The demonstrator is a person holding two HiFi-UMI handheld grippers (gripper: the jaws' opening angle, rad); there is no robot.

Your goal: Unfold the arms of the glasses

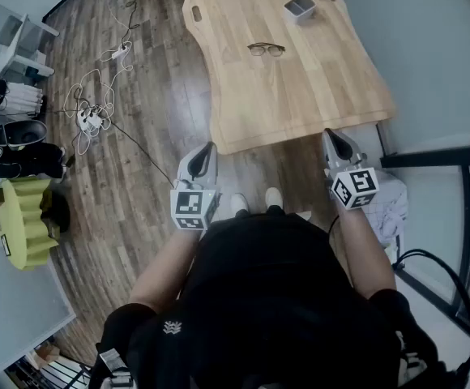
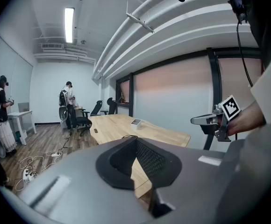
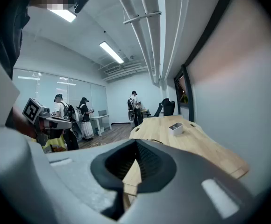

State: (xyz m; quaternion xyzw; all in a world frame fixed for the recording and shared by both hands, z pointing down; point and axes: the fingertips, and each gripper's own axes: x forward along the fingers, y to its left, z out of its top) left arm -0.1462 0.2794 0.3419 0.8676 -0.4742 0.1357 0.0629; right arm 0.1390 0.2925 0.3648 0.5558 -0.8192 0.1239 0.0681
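The glasses [image 1: 266, 49] are lying on the wooden table [image 1: 300, 96], roughly mid-table and lenses side-on to me. They're too small in the head view for me to say whether the arms are folded in or not. Further back on the same table there's a small grey tray [image 1: 300, 6], well apart from the glasses.

Neither claw is anywhere near them. The left gripper [image 1: 208, 151] is hanging just off the near edge of the table by its left corner, over the floor, and its own camera shows the jaws pinched together with nothing in them. The right gripper [image 1: 332, 136] is also at the near edge, further right, and it's the same deal there: jaws closed up, empty. Both point toward the table and tip slightly down.

My operator's shoes [image 1: 239, 203] are right under the table edge between the two grippers. Off to the left on the wood floor there's a tangle of cables [image 1: 93, 116]. A few people are standing at the far end of the room in both gripper views.
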